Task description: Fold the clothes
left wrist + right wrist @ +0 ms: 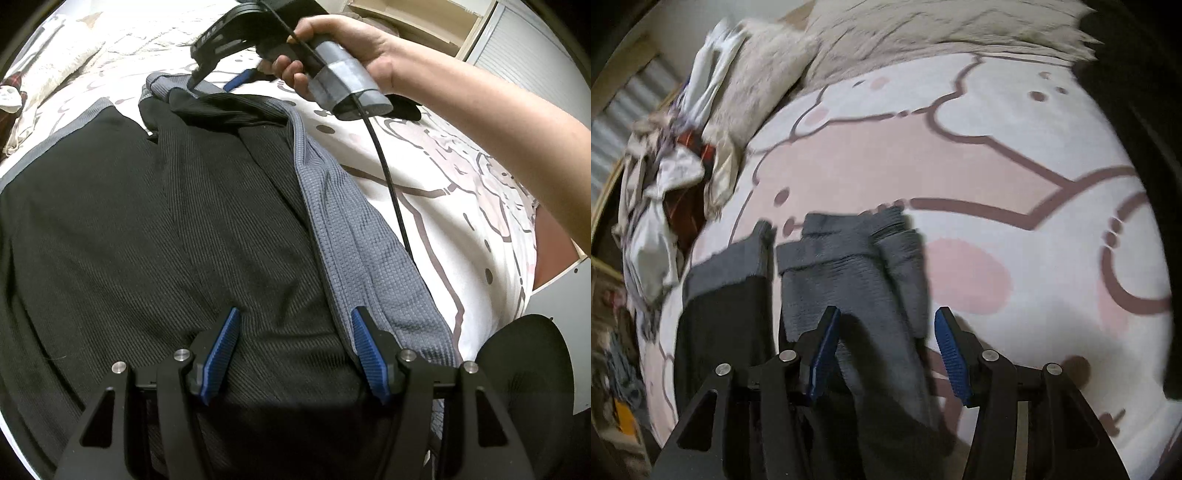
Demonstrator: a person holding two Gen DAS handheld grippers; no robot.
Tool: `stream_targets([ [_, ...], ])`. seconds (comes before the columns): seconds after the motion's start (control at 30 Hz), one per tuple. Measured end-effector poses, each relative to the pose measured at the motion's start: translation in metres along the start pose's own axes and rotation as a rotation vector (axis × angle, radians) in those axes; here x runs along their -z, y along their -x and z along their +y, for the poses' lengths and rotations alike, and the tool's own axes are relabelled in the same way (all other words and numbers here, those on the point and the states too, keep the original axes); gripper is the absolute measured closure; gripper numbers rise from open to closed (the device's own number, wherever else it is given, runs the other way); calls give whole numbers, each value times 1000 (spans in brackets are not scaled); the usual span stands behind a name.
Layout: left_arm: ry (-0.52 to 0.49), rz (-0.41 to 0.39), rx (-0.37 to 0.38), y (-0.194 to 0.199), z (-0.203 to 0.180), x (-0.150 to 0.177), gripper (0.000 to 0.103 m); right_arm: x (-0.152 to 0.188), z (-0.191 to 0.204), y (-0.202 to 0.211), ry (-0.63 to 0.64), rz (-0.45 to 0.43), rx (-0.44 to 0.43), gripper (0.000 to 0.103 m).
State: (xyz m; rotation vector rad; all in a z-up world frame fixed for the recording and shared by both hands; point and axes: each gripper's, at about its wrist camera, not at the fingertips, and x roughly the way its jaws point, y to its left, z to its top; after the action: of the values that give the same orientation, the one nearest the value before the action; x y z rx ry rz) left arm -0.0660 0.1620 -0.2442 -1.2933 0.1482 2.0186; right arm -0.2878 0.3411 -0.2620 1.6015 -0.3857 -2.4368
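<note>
A black ribbed garment (147, 229) with grey sleeves and grey trim lies spread on the bed. One grey sleeve (354, 236) is folded lengthwise along its right side. My left gripper (293, 354) is open just above the garment's near part, holding nothing. My right gripper (884, 354) is open over the grey sleeve cuff (849, 266), jaws apart on either side of the sleeve. In the left wrist view the right gripper (221, 77) is at the garment's far end, held by a hand (343, 48).
The bed sheet (997, 177) is white with pink and brown cartoon shapes. A fluffy cream blanket (886, 40) lies at the far edge. A heap of other clothes (672, 177) sits at the left. A cable (384, 162) trails from the right gripper over the sheet.
</note>
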Motion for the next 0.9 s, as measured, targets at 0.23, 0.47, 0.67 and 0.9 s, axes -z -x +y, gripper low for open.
stream_targets([
  [0.23, -6, 0, -5, 3, 1, 1, 41, 5, -4, 56, -47, -142, 184, 96],
  [0.47, 40, -27, 39, 11, 5, 1, 40, 5, -48, 85, -36, -151, 473, 97],
  [0.67, 17, -76, 160, 24, -13, -1, 40, 19, -79, 53, -14, -48, 587, 98],
  [0.9, -47, 9, 137, 19, -35, 18, 40, 45, -75, 95, -40, -134, 445, 98],
])
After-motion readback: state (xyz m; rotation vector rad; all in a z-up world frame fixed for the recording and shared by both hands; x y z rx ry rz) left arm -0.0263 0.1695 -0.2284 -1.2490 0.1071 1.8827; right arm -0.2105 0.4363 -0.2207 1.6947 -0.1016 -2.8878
